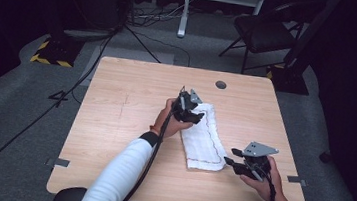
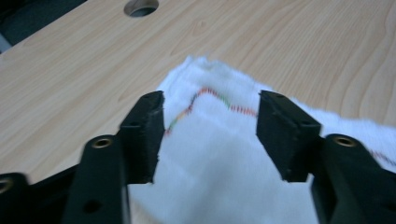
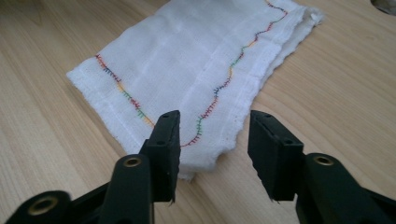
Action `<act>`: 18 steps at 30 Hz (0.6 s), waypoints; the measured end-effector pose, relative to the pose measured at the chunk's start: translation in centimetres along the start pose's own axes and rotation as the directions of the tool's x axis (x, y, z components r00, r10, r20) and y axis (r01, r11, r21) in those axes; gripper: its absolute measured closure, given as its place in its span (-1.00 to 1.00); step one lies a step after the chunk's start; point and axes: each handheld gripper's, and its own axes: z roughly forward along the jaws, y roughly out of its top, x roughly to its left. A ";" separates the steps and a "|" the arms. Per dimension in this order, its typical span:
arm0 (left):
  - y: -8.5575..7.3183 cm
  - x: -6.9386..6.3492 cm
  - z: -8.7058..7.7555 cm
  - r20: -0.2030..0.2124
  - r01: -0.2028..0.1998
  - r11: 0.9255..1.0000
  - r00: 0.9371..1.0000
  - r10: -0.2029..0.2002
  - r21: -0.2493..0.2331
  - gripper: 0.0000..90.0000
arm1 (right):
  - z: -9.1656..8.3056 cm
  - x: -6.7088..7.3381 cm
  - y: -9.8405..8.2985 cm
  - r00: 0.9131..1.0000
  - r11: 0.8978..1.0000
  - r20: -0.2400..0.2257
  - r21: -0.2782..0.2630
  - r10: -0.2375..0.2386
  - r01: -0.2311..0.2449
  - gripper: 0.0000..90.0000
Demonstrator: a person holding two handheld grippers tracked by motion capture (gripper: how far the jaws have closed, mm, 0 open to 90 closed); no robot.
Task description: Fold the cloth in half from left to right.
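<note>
High view: a folded white cloth (image 1: 204, 137) lies on the wooden table (image 1: 113, 124), the left gripper (image 1: 191, 113) over its far end and the right gripper (image 1: 231, 156) just beside its near corner.

Left gripper view: the jaws stand apart above the cloth (image 2: 219, 158) (coloured stitching between them), clasping nothing.

Right gripper view: the jaws gape, the cloth's (image 3: 187, 60) near corner lying just ahead of them, untouched.

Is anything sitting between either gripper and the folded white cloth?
Nothing visible. The left gripper is open over the cloth's far end; the right gripper is open beside its near corner, bare table around.
</note>
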 end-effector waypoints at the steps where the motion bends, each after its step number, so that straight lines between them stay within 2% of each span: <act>1: -0.6 -0.1 -0.5 0.011 0.005 1.000 1.000 -0.005 0.001 -0.25 | 0.0 -0.1 0.1 1.000 1.000 0.009 0.001 0.003 -0.003 0.13; 2: -0.6 -0.1 -0.5 0.011 0.005 1.000 1.000 -0.005 0.001 -0.30 | 0.0 -0.1 0.1 1.000 1.000 0.009 0.001 0.003 -0.003 0.13; 5: -2.8 -1.1 -2.2 0.036 -0.019 1.000 0.999 0.018 0.025 -0.41 | 0.6 -1.2 0.3 0.999 1.000 0.041 0.009 0.000 -0.001 0.02; 6: -2.8 -1.1 -2.2 0.036 -0.019 1.000 0.999 0.018 0.025 -0.42 | 0.6 -1.2 0.3 0.999 1.000 0.041 0.009 0.000 -0.001 0.02; 7: -3.3 -1.5 -2.5 0.045 -0.027 0.999 0.999 0.025 0.031 -0.43 | 1.1 -1.7 0.4 0.998 1.000 0.057 0.023 -0.012 0.010 -0.01; 8: -4.1 -2.4 -3.0 0.061 -0.051 0.997 0.997 0.048 0.050 -0.43 | 1.5 -2.0 0.4 0.998 0.999 0.061 0.034 -0.018 0.016 -0.02; 9: -4.1 -2.4 -3.0 0.061 -0.051 0.997 0.997 0.048 0.050 -0.44 | 1.8 -2.3 0.5 0.998 0.999 0.063 0.043 -0.028 0.025 -0.03; 10: -4.8 -3.5 -3.3 0.064 -0.088 0.991 0.995 0.082 0.098 -0.45 | 2.1 -2.6 0.6 0.998 0.999 0.061 0.048 -0.022 0.019 -0.04; 11: -4.8 -3.5 -3.3 0.064 -0.088 0.991 0.995 0.082 0.098 -0.47 | 2.4 -2.9 0.6 0.998 0.998 0.061 0.055 -0.025 0.022 -0.05; 12: -5.2 -3.9 -3.4 0.077 -0.109 0.988 0.992 0.100 0.114 -0.47 | 2.4 -2.9 0.6 0.998 0.998 0.061 0.055 -0.025 0.022 -0.05; 15: -6.2 -4.8 -3.5 0.093 -0.125 0.983 0.989 0.114 0.132 -0.48 | 3.2 -3.4 0.7 0.998 0.997 0.050 0.071 -0.038 0.034 -0.06; 17: -6.5 -5.2 -3.3 0.095 -0.129 0.983 0.989 0.117 0.132 -0.48 | 4.2 -3.8 0.5 0.998 0.994 0.034 0.105 -0.045 0.042 -0.07; 18: -6.7 -5.4 -2.9 0.097 -0.146 0.979 0.986 0.133 0.140 -0.48 | 4.5 -3.8 0.4 0.999 0.993 0.029 0.114 -0.045 0.042 -0.07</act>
